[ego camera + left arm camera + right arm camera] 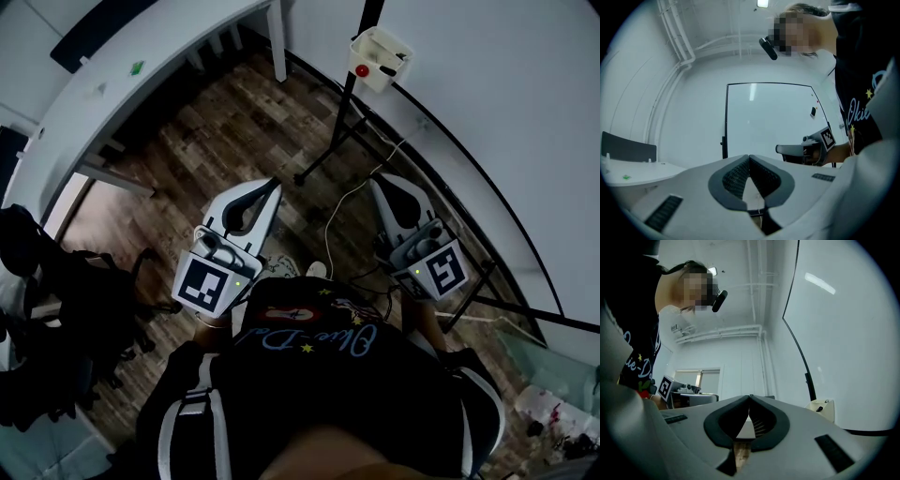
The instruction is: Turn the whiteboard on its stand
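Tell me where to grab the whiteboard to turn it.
Probably the whiteboard's thin black-framed lower edge, nearest the right gripper. It looks slim enough for the jaws and sits well away from the side clamp. Come from underneath, opening the shut jaws first.

The white whiteboard panel is framed in black. The wooden plank floor is grained brown. The pale grey left gripper and right gripper are marked with black-and-white squares.
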Demonstrator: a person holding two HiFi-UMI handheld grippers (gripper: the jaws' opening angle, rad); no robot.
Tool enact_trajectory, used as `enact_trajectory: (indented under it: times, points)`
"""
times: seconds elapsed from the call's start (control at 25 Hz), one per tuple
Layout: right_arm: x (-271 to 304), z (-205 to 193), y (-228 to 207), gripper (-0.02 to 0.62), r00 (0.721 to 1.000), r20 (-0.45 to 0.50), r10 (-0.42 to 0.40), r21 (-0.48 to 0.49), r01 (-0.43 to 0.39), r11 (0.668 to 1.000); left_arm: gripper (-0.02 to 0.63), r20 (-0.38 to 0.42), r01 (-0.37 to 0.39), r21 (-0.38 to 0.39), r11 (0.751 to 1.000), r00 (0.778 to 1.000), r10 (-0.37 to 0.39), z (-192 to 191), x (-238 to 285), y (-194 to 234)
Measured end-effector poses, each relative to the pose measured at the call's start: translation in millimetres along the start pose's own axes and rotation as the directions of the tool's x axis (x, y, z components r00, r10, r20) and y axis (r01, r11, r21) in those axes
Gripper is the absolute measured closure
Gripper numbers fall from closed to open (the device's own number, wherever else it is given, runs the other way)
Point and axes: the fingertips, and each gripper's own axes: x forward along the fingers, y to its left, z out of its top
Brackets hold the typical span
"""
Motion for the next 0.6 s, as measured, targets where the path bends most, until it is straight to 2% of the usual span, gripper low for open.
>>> enact_trajectory:
  times: [0.24, 0.52, 0.6]
  points:
    - [-13.1, 9.6, -7.0, 0.568, 0.999, 0.007, -0.038, -0.026, 0.039, 0.999, 0.609, 0.015, 0.034, -0.018, 0.999, 0.999, -0.033, 6.3, 12.9, -3.6]
    - [-20.5, 19.5, -26.3, 0.568, 0.996, 0.032, -0.081, -0.043, 0.083, 0.996, 0.608, 0.080, 0.095, -0.052, 0.994, 0.993, -0.091, 15.8, 50.3, 0.4]
    - [-20.2, 20.7, -32.3, 0.568, 0.995, 0.042, -0.095, -0.044, 0.097, 0.994, 0.607, 0.071, 0.105, -0.055, 0.993, 0.992, -0.101, 12.2, 61.3, 4.9]
